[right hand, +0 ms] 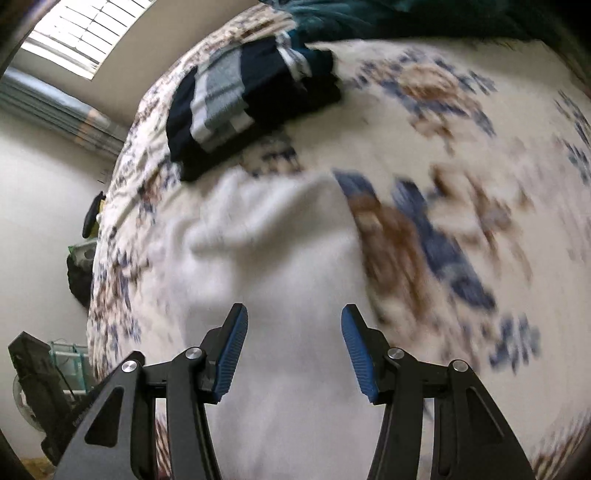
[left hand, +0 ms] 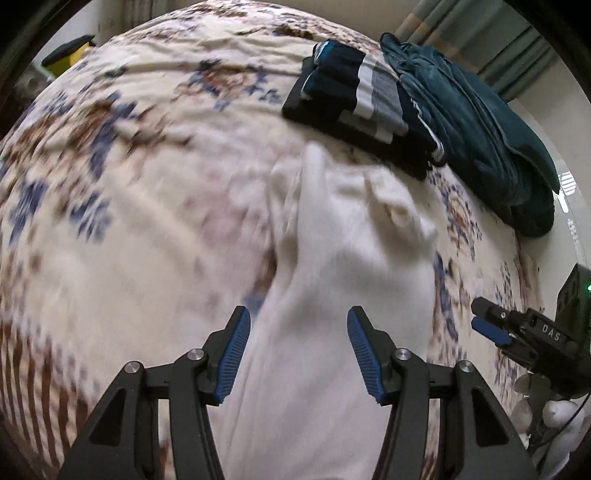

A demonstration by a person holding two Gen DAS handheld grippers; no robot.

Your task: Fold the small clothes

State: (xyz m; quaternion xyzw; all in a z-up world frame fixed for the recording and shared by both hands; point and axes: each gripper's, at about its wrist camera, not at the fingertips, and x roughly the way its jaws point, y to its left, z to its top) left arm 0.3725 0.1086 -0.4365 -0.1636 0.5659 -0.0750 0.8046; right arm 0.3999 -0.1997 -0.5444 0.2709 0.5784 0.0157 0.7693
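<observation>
A white garment [left hand: 343, 258] lies crumpled on the floral bedspread [left hand: 147, 184]; it also shows in the right wrist view [right hand: 280, 258]. My left gripper [left hand: 298, 321] is open above its near part, holding nothing. My right gripper [right hand: 293, 319] is open over the same white cloth, holding nothing. The right gripper also shows at the right edge of the left wrist view [left hand: 487, 321], beside the garment. Both views are motion-blurred.
A folded stack of dark navy and grey striped clothes [left hand: 354, 96] lies on the far part of the bed, also in the right wrist view [right hand: 243, 99]. A teal garment heap [left hand: 480, 125] lies behind it. Curtains [left hand: 480, 33] and a wall stand beyond.
</observation>
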